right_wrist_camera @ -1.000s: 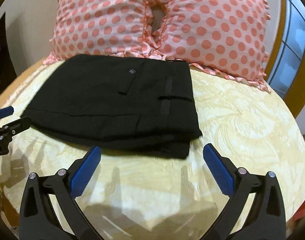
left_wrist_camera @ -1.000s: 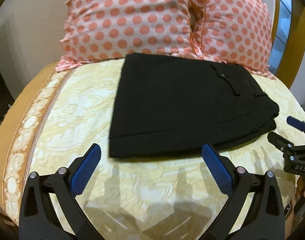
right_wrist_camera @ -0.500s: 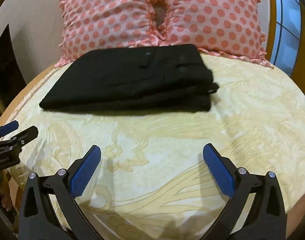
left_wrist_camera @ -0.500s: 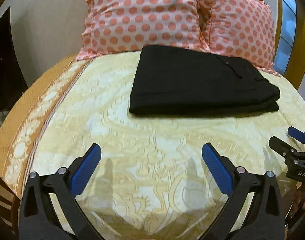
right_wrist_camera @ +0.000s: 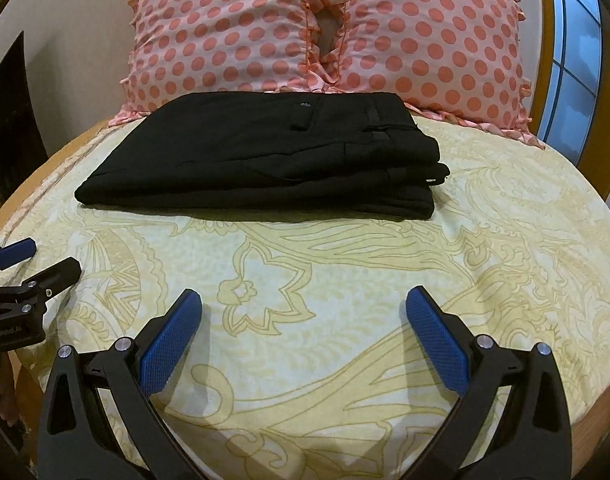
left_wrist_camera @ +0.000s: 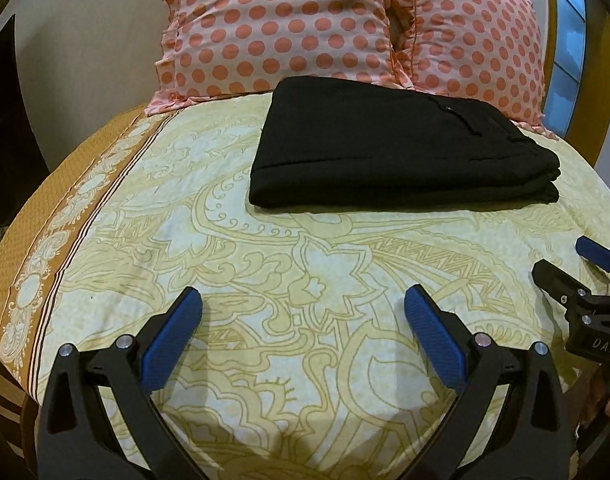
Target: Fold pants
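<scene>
The black pants (left_wrist_camera: 401, 152) lie on the bed (left_wrist_camera: 305, 272) as a compact folded rectangle of stacked layers, their far edge just beside the polka-dot pillows (left_wrist_camera: 289, 24). The left gripper (left_wrist_camera: 303, 312) and the right gripper (right_wrist_camera: 305, 312) hover over the patterned bedsheet (right_wrist_camera: 345, 280), well apart from the pants on the side away from the pillows. Both sets of jaws stand wide apart and hold nothing. Judgement: folding appears complete. The next move calls only for inspection of edge alignment, or no contact.

Both wrist views low over the bedspread (left_wrist_camera: 305, 264), facing the pillows (right_wrist_camera: 325, 28), sharing folded pants (left_wrist_camera: 393, 148)
</scene>
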